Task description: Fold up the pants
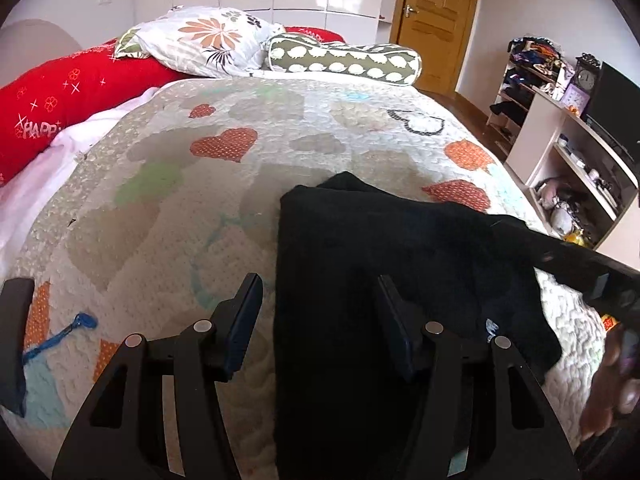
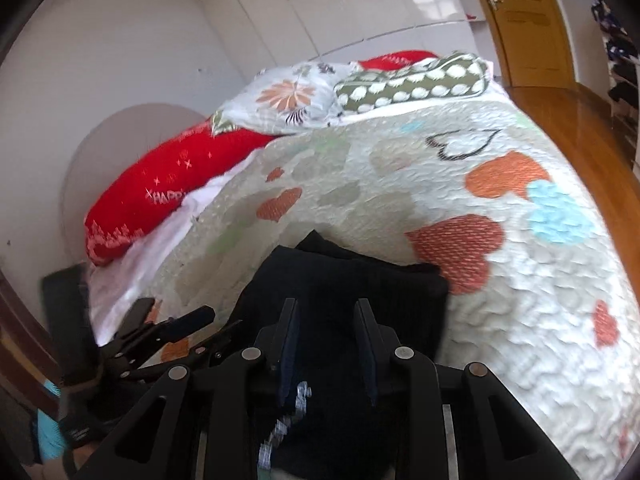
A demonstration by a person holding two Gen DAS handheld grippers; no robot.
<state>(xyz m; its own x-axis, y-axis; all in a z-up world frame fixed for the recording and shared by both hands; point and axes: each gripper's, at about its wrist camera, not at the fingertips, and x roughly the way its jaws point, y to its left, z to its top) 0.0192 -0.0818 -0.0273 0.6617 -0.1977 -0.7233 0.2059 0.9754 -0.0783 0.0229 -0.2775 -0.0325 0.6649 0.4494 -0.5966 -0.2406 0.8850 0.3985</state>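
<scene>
Black pants (image 1: 380, 260) lie folded in a long strip on the quilted bed cover (image 1: 180, 208). My left gripper (image 1: 320, 304) is open low over them; its fingers straddle the strip's left edge, one over the quilt and one over the cloth. From the right wrist view, the pants (image 2: 352, 280) run away from the camera. My right gripper (image 2: 326, 332) stands narrow there, shut on a bunch of the black cloth near a white label (image 2: 292, 408). The left gripper (image 2: 168, 316) shows at the left in that view. The right gripper's body (image 1: 608, 284) enters from the right in the left wrist view.
At the head of the bed lie a red bolster (image 1: 60, 100), a flowered pillow (image 1: 208, 40) and a green spotted bolster (image 1: 344, 60). A wooden door (image 1: 436, 16), shelves (image 1: 568, 152) and wooden floor (image 2: 580, 128) are to the right. A hand (image 1: 616, 380) is at the right edge.
</scene>
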